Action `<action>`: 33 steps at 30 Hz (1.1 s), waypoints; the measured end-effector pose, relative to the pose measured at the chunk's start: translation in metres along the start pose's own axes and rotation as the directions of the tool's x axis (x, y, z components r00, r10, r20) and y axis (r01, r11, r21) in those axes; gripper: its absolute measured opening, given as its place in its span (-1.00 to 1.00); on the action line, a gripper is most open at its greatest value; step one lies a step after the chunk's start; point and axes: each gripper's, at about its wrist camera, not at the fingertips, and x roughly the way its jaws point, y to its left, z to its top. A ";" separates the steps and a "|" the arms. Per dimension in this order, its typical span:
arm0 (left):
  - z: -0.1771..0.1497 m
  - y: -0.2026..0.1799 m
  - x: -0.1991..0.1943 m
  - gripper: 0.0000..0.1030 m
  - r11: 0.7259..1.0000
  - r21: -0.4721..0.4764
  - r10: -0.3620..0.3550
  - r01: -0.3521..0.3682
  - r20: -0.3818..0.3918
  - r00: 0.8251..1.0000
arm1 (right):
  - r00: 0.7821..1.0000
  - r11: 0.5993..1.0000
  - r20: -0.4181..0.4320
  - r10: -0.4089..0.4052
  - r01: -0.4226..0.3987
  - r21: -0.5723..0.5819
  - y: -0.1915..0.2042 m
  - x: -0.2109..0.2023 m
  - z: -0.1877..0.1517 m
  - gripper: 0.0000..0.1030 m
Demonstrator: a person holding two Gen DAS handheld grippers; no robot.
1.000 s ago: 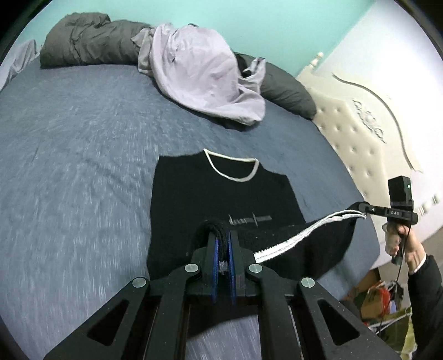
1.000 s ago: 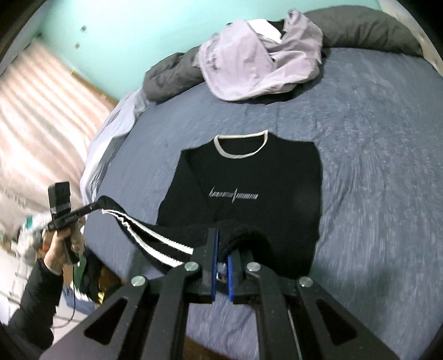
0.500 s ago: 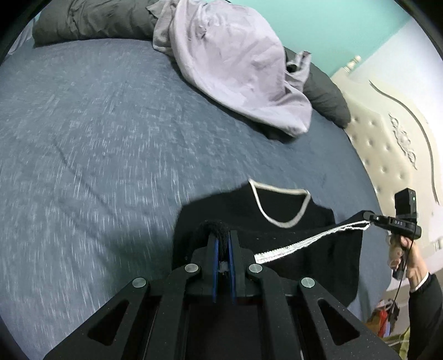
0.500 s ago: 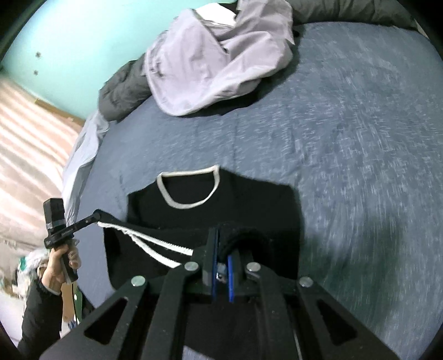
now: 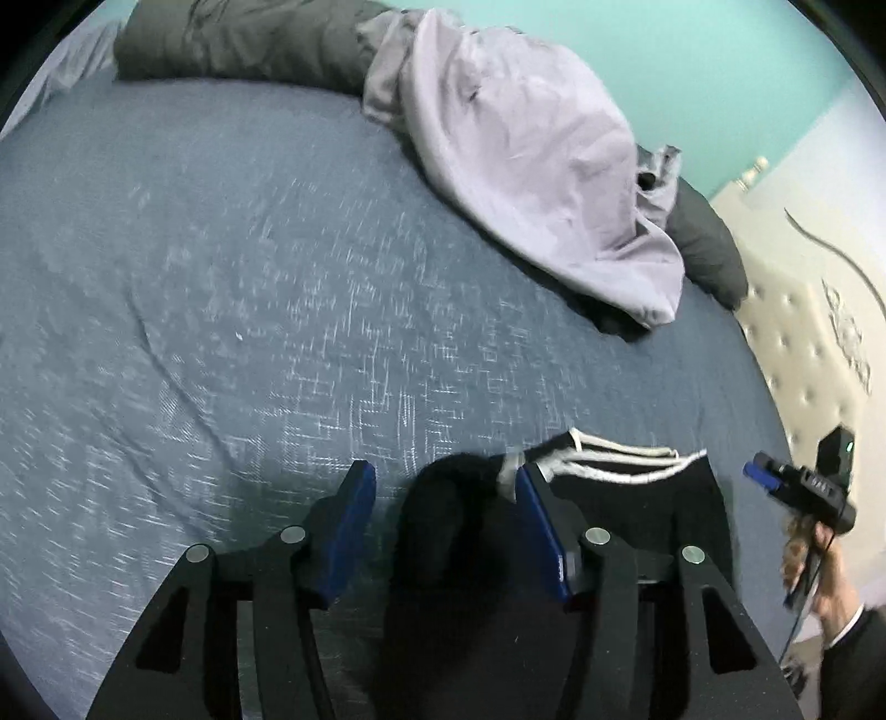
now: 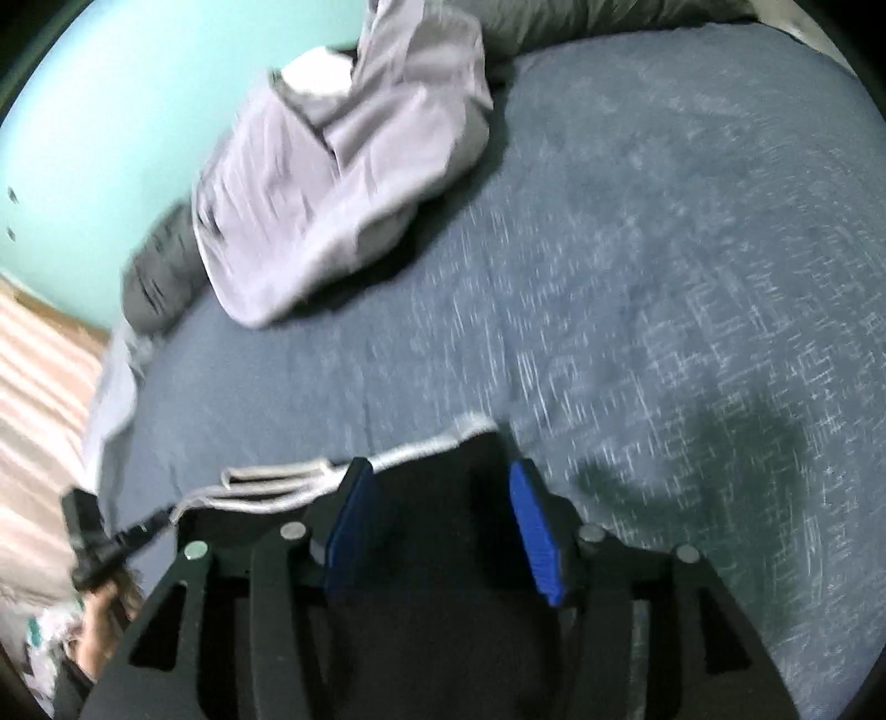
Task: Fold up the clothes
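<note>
- Left gripper (image 5: 443,520): one, its two blue-padded jaws spread wide apart; a dark bunch of the black sweater (image 5: 637,498) lies between them, against the right-hand jaw, with nothing pinched.
- Right gripper (image 6: 437,520): one, its jaws likewise wide apart, with black cloth of the sweater (image 6: 443,487) lying loose in the gap.
- One black sweater, folded over itself on the bed (image 5: 249,288), directly under and just ahead of both pairs of jaws; its white-striped edges are stacked along the fold, to the right of the left jaws and to the left of the right jaws.
- One lilac garment (image 5: 526,166) lies crumpled far ahead of the jaws, resting on one dark grey duvet roll (image 5: 249,44) along the bed's far edge.
- In the left wrist view, the person's hand (image 5: 830,576) grips the other tool's handle off to the right of the jaws.
- The right wrist view is motion-blurred.
</note>
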 end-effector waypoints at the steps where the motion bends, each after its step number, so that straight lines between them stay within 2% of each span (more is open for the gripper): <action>1: -0.001 -0.003 -0.003 0.10 1.000 0.020 0.008 -0.008 0.005 1.000 | 1.000 1.000 0.006 -0.001 0.001 -0.026 0.004 -0.004 0.000 0.02; 6: -0.008 -0.017 -0.001 0.10 0.993 0.108 0.044 -0.044 0.005 0.999 | 1.000 0.979 0.001 -0.030 0.030 -0.202 0.029 -0.013 -0.011 0.02; 11: -0.016 -0.022 0.025 0.10 0.978 0.187 0.102 -0.090 -0.055 0.993 | 0.996 0.958 -0.050 -0.069 0.052 -0.282 0.038 0.008 -0.025 -0.02; 15: -0.021 -0.013 0.048 0.10 0.975 0.182 0.144 -0.126 -0.088 0.986 | 0.988 0.948 -0.087 -0.129 0.096 -0.304 0.033 0.032 -0.030 -0.24; 17: -0.023 -0.008 0.055 0.10 0.976 0.176 0.146 -0.129 -0.090 0.985 | 0.982 0.941 -0.105 -0.159 0.118 -0.316 0.030 0.043 -0.032 -0.44; 18: -0.024 -0.006 0.056 0.10 0.977 0.174 0.143 -0.127 -0.086 0.986 | 0.978 0.938 -0.114 -0.173 0.129 -0.322 0.028 0.049 -0.034 -0.46; 21: -0.025 -0.005 0.054 0.09 0.977 0.172 0.137 -0.123 -0.069 0.988 | 0.966 0.926 -0.140 -0.218 0.160 -0.341 0.024 0.067 -0.038 -0.82; 22: -0.024 -0.005 0.050 0.08 0.977 0.172 0.135 -0.124 -0.055 0.989 | 0.969 0.928 -0.123 -0.215 0.164 -0.335 0.024 0.064 -0.036 -0.95; 23: -0.023 -0.006 0.045 0.08 0.977 0.173 0.134 -0.126 -0.040 0.990 | 0.973 0.930 -0.102 -0.209 0.166 -0.327 0.023 0.061 -0.035 -0.96; 27: -0.015 -0.007 0.034 0.09 0.977 0.168 0.137 -0.134 -0.001 0.991 | 0.981 0.940 -0.028 -0.191 0.174 -0.295 0.020 0.046 -0.027 -0.94; 30: -0.007 -0.005 0.035 0.09 0.978 0.156 0.137 -0.136 0.004 0.991 | 0.981 0.946 -0.004 -0.192 0.184 -0.268 0.017 0.039 -0.019 -0.72; 32: -0.001 -0.002 0.040 0.09 0.980 0.147 0.135 -0.133 -0.002 0.991 | 0.981 0.949 0.012 -0.194 0.191 -0.250 0.015 0.033 -0.014 -0.05; 33: -0.002 -0.004 0.042 0.09 0.981 0.145 0.133 -0.131 -0.005 0.991 | 0.978 0.945 -0.001 -0.210 0.203 -0.258 0.015 0.037 -0.013 -0.02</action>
